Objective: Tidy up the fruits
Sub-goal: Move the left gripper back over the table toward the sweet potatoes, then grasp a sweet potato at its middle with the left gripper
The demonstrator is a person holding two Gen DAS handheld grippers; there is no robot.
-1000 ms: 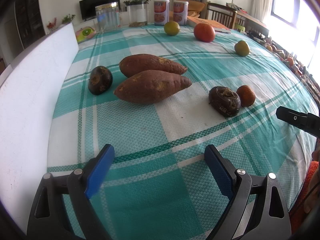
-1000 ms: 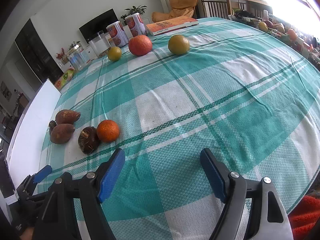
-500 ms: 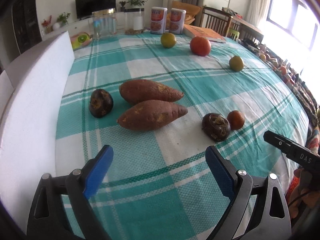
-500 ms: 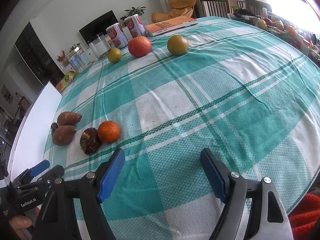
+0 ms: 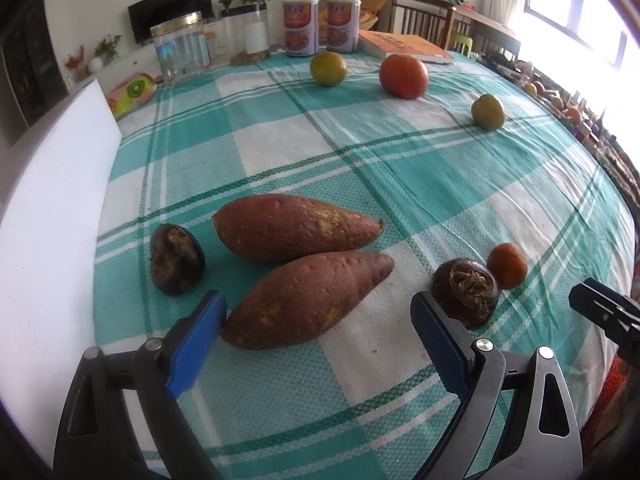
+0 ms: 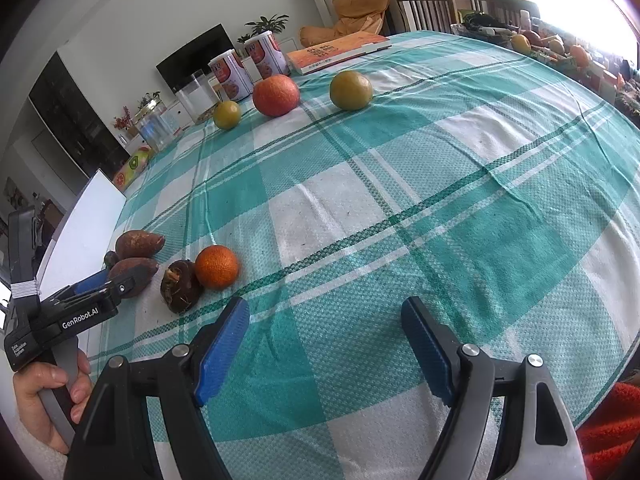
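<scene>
Where the right view shows it, a hand (image 6: pixel 48 396) grips the left tool (image 6: pixel 108 280)

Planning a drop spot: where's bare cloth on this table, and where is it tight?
Free: the wide checked stretch between the small orange and the far row, green citrus to red-orange fruit; also under the right gripper. Crowded: the sweet potatoes, two dark fruits, and the left gripper.

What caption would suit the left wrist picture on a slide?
Open left tongs hover at the nearer sweet potato on a teal checked tablecloth.
</scene>
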